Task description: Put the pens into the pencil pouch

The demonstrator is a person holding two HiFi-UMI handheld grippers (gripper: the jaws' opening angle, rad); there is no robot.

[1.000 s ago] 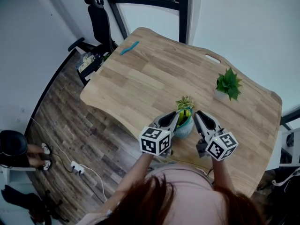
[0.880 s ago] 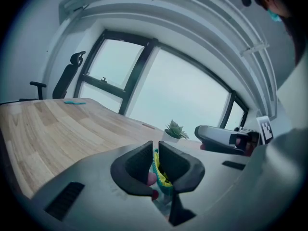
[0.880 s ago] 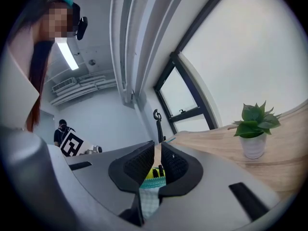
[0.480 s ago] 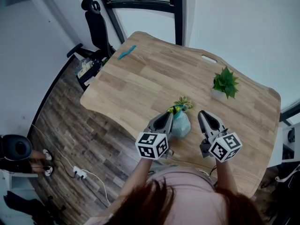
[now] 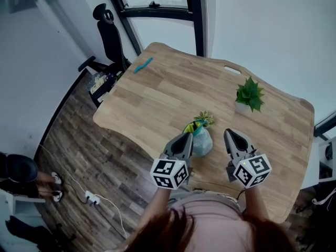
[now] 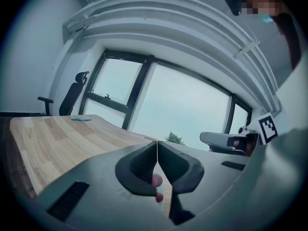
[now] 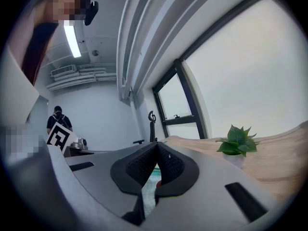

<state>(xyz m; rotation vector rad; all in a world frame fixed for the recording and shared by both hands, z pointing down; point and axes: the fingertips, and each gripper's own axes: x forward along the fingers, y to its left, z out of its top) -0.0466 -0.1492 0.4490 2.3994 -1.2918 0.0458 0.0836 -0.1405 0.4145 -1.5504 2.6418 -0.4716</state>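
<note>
The pale blue, soft-sided rounded pencil pouch (image 5: 202, 143) stands upright on the light wooden table (image 5: 168, 93), near its front edge and between the two grippers. Green, yellow and teal ends poke from its mouth, too small to tell one pen from another.

The left gripper (image 5: 185, 136), smooth grey plastic with a cube of black-and-white square markers (image 5: 169, 173) at its rear, points at the pouch's left side and lies just beside it; contact cannot be made out. Its jaws are pressed together at the tips, with nothing clamped between its dark, finely ribbed pads (image 6: 143, 163). Something small, pink and rounded shows through the gap behind the tips.

The right gripper (image 5: 231, 133), of the same build, sits apart from the pouch on its right. Its jaws are also fully together and empty, and a strip of pale teal shows through the gap beneath them.

A small teal elongated thing (image 5: 143, 65) lies at the table's far left corner. A spiky green potted plant (image 5: 248, 94) stands toward the far right. A black office chair (image 5: 109, 28) stands on the dark plank floor (image 5: 79, 135) beyond.
</note>
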